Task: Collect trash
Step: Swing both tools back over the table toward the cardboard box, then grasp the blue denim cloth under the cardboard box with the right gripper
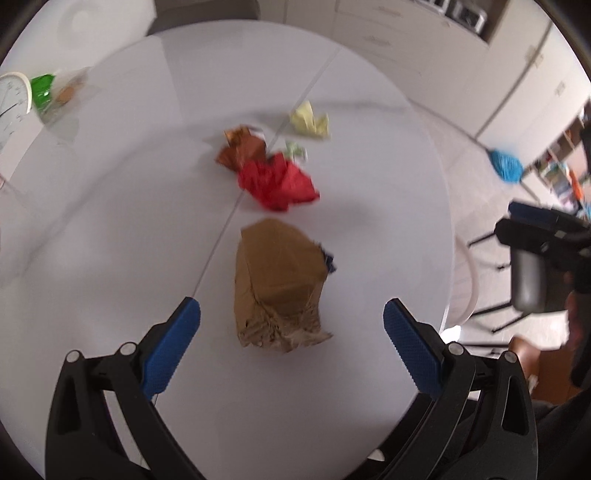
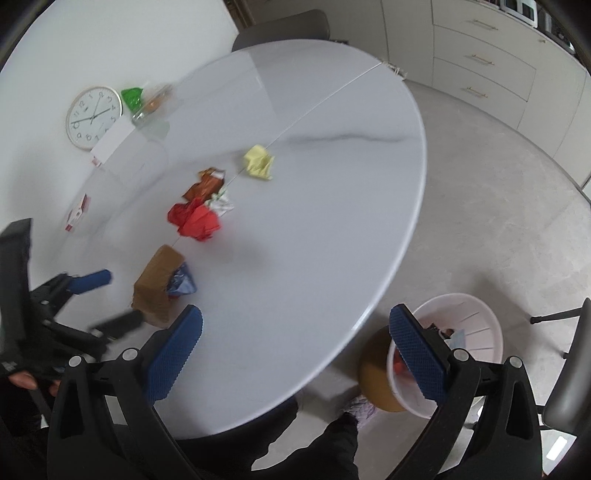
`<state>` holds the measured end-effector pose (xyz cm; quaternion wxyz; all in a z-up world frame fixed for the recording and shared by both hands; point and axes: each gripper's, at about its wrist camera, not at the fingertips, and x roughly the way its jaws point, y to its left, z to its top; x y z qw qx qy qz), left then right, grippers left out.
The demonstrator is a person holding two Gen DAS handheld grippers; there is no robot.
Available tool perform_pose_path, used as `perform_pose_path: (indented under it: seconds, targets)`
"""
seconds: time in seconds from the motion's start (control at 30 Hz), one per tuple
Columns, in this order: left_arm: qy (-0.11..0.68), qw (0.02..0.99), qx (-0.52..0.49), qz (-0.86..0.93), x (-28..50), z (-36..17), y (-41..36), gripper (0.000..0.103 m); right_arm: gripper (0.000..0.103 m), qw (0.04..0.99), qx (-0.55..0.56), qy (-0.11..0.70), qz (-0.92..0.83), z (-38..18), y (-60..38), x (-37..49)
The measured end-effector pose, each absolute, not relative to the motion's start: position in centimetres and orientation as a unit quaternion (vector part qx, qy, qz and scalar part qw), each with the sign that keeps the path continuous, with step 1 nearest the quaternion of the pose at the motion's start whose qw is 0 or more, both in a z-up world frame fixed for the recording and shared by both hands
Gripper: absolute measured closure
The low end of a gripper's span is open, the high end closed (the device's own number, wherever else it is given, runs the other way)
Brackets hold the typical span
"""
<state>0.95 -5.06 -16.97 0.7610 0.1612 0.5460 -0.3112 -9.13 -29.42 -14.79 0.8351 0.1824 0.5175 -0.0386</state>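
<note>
A crumpled brown paper bag [image 1: 279, 284] stands on the white round table [image 1: 110, 221]. My left gripper [image 1: 291, 306] is open, with its blue fingers on either side of the bag and apart from it. A blue-silver wrapper [image 2: 181, 282] leans against the bag's right side. Beyond lie red crumpled paper [image 1: 277, 182], an orange foil wrapper [image 1: 242, 147], a small white-green wrapper [image 1: 295, 149] and yellow paper [image 1: 310, 120]. My right gripper [image 2: 295, 350] is open and empty over the table's near edge. The right wrist view shows the left gripper [image 2: 122, 295] flanking the bag [image 2: 159, 284].
A white slatted basket [image 2: 476, 317] with some trash stands on the floor to the right, next to a round brown object [image 2: 373, 373]. A wall clock [image 2: 94, 116], a green packet [image 2: 133, 98] and cards [image 2: 110, 142] sit at the table's far left. Chairs [image 2: 284, 26] stand around.
</note>
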Motion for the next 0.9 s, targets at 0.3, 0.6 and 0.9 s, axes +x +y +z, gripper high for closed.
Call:
perform_pose_path:
  seconds: [0.3, 0.6, 0.9]
  targets:
    - [0.552, 0.756, 0.173, -0.306, 2.3, -19.8, -3.8, 0.008, 0.003, 0.819, 0.166, 0.548, -0.02, -16.5, -26.7, -8.2]
    - [0.577, 0.747, 0.103, -0.313, 4.7, -20.0, -0.9, 0.017, 0.016, 0.834, 0.056, 0.535, 0.118, -17.4, -21.9, -4.6]
    - [0.598, 0.727, 0.06, -0.33, 5.4, -20.6, 1.0, 0.018, 0.038, 0.799, -0.092, 0.543, 0.241, -19.5, -17.2, -0.1]
